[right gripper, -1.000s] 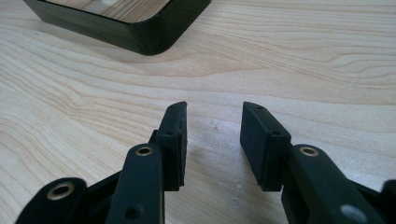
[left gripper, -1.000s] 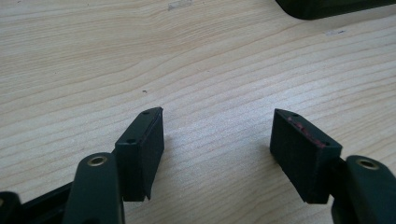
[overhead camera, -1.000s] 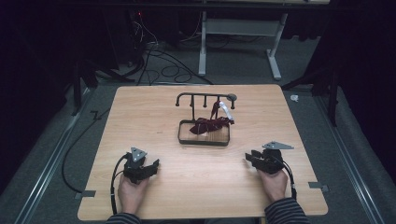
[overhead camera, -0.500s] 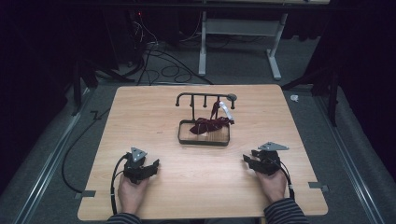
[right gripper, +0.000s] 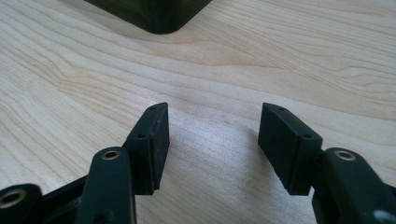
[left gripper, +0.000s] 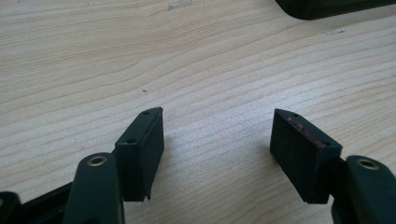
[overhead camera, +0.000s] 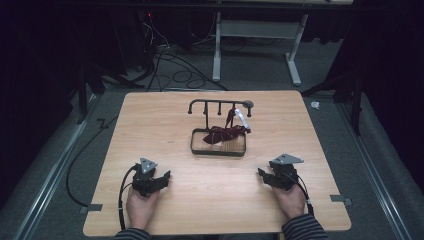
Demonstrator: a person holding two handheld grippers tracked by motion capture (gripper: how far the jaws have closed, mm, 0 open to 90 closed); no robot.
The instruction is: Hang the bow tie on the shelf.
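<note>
Both grippers rest low on the tabletop (overhead camera: 165, 125), staged before reaching: left gripper (left gripper: 217, 140) fingers spread, empty; right gripper (right gripper: 212, 135) fingers just widened, empty. Maroon cloth (overhead camera: 223, 134) lies in the tray (overhead camera: 218, 152) ahead, draped against the rack (overhead camera: 215, 103)

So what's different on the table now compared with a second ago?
The right gripper has just been opening its jaws, with nothing between them but bare wood; it has barely shifted. The left gripper, open and empty, kept its place. The dark red cloth hangs from the black rack into the tray as before.
</note>
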